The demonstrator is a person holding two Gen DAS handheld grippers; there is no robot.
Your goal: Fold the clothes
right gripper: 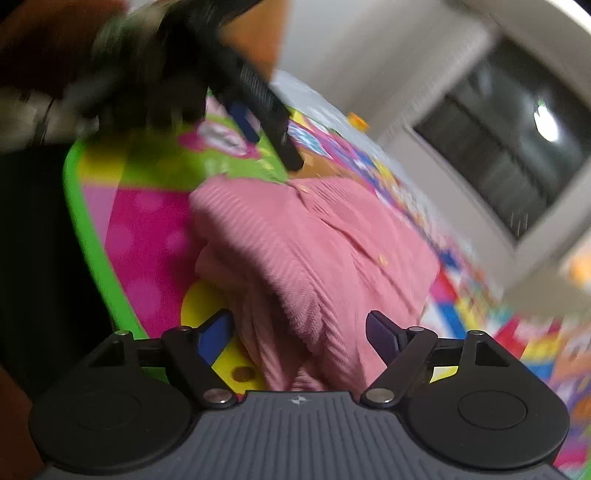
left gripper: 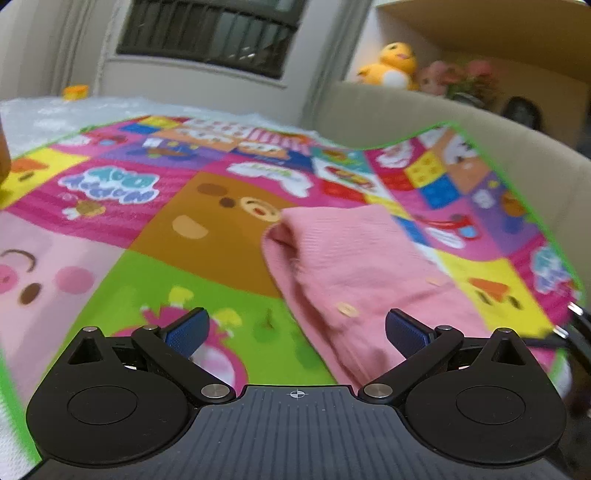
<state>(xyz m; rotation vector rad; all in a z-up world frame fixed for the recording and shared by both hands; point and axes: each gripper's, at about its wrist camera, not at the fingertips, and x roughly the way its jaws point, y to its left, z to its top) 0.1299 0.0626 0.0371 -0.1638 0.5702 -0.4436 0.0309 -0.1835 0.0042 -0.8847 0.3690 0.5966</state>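
Note:
A pink ribbed cardigan (left gripper: pixel 354 273) with small round buttons lies folded on a colourful cartoon play mat (left gripper: pixel 155 206). My left gripper (left gripper: pixel 295 328) is open just above the garment's near edge, with nothing between its blue pads. In the right wrist view the same cardigan (right gripper: pixel 317 251) lies bunched in a thick fold. My right gripper (right gripper: pixel 301 332) is open and hovers over that fold without holding it. The left gripper (right gripper: pixel 236 107) shows blurred at the upper left of that view.
A beige padded bed rail (left gripper: pixel 443 122) curves along the mat's right side. A yellow plush duck (left gripper: pixel 395 64) and flowers sit on a shelf behind it. A barred window (left gripper: pixel 210 33) is on the far wall. An orange-lidded jar (left gripper: pixel 75 92) stands at the far left.

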